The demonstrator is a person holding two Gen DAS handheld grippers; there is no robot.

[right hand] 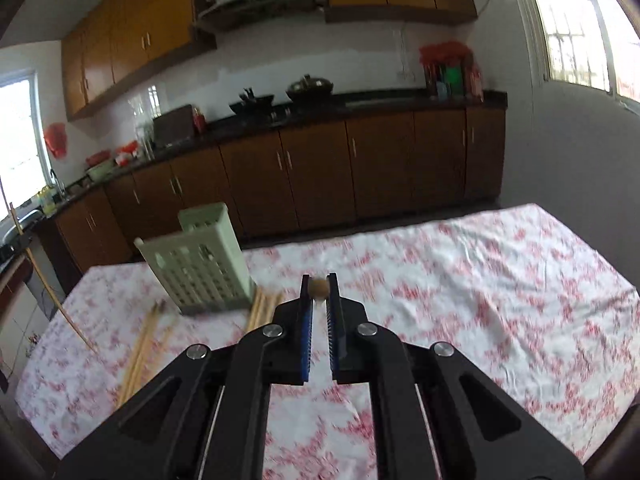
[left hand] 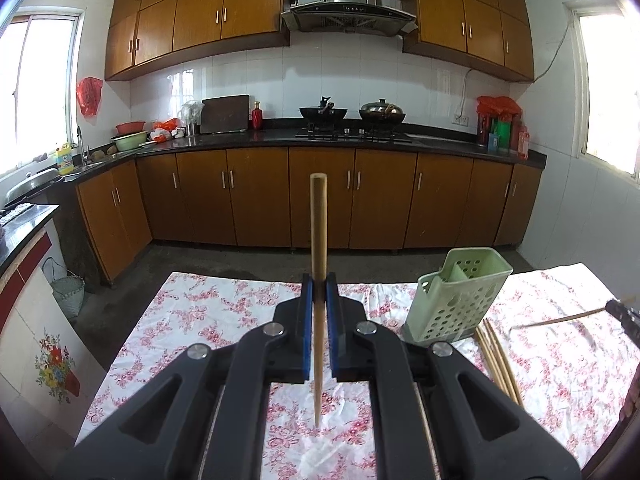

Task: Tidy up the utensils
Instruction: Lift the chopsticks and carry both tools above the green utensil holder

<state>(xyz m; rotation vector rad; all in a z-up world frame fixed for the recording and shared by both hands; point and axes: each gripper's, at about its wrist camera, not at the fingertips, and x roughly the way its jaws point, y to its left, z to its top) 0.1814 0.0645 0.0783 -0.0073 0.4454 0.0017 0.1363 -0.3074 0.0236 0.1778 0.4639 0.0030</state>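
My left gripper is shut on a wooden chopstick and holds it upright above the floral tablecloth. It also shows at the far left of the right wrist view. A pale green perforated utensil holder stands to the right of it, also seen in the right wrist view. My right gripper is shut on another chopstick, seen end-on, and appears at the right edge of the left view. Loose chopsticks lie beside the holder, and more lie left of it.
The table's far edge drops to a grey floor. Brown kitchen cabinets and a dark counter with a stove and pans stand behind. A woven basket stands on the floor at left.
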